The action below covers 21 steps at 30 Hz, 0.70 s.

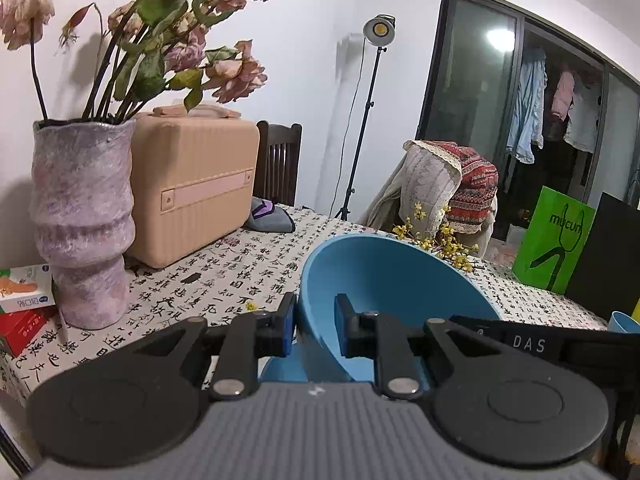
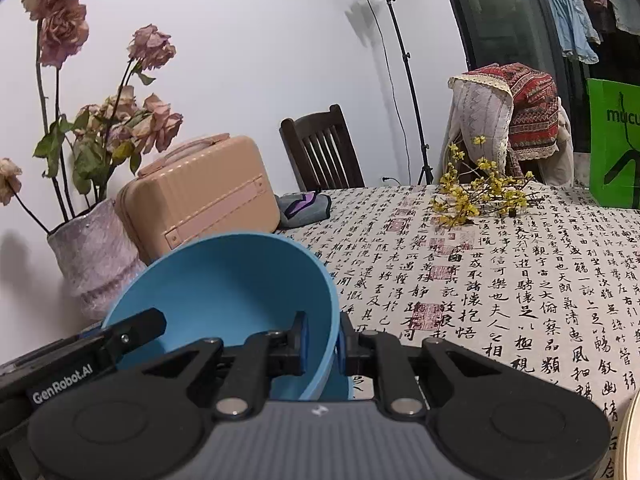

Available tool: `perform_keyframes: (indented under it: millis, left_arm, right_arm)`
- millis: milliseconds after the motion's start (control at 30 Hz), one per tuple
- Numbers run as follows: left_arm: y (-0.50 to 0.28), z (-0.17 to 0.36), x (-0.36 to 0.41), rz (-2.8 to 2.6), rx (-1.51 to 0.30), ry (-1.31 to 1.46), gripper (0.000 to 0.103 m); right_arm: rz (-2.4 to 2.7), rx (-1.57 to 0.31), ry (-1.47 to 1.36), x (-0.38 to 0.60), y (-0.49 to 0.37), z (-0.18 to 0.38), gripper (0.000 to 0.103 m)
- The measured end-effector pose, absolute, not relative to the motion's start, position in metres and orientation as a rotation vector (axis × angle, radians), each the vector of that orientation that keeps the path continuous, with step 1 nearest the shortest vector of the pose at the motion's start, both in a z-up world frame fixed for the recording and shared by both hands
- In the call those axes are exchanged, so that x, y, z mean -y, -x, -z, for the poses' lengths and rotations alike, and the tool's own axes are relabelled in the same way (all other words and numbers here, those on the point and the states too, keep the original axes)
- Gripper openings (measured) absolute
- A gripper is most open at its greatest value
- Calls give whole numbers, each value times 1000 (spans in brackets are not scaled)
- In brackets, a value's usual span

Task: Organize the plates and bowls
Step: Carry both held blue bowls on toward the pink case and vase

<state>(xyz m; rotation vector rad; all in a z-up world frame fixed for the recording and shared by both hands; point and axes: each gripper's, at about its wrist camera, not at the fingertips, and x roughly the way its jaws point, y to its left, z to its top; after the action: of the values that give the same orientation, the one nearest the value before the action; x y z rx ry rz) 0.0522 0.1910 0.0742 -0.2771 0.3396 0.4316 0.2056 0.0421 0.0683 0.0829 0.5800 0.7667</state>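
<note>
Left gripper [image 1: 316, 330]: clamped on left rim of bowl [image 1: 384, 280], one pad outside wall, one inside. Right gripper [image 2: 324, 346]: clamped on right rim of same bowl [image 2: 224, 280], one pad inside, one outside. Left gripper tip also visible at near left of right wrist view, against bowl's left rim.

Bowl: blue, deep, held between both grippers above tablecloth [image 2: 500, 280], tilted with opening toward cameras. Contact between bowl base and table: cannot tell; base hidden behind gripper bodies.

Tablecloth: pale fabric printed with black calligraphy and red seals.

Far left: mauve vase [image 1: 82, 220] with wilted pink roses [image 1: 236, 68], upright. Just right of vase: peach case [image 1: 192, 184], standing on table, touching or nearly touching vase. Right of case, far side: folded grey-and-purple cloth [image 2: 304, 208].

Far right: yellow-flowered sprigs [image 2: 480, 192] lying flat on tablecloth. Beyond, at table edge: green bag [image 2: 614, 144], upright.

Near left edge, left wrist view: small boxes [image 1: 24, 300] stacked beside vase base.

Near right edge, right wrist view: pale round rim [image 2: 632, 440], mostly cut off; identity unclear.

Behind table: dark wooden chair [image 2: 320, 148], lamp stand [image 2: 400, 80], second chair draped with patterned fabric [image 2: 516, 116].
</note>
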Motion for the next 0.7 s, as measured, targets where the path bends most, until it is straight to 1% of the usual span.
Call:
perform_keyframes:
  millis: [700]
  left_arm:
    - [-63, -47, -201, -430, -398, 312, 20]
  right_arm:
    - [-756, -614, -39, -56, -216, -49, 14]
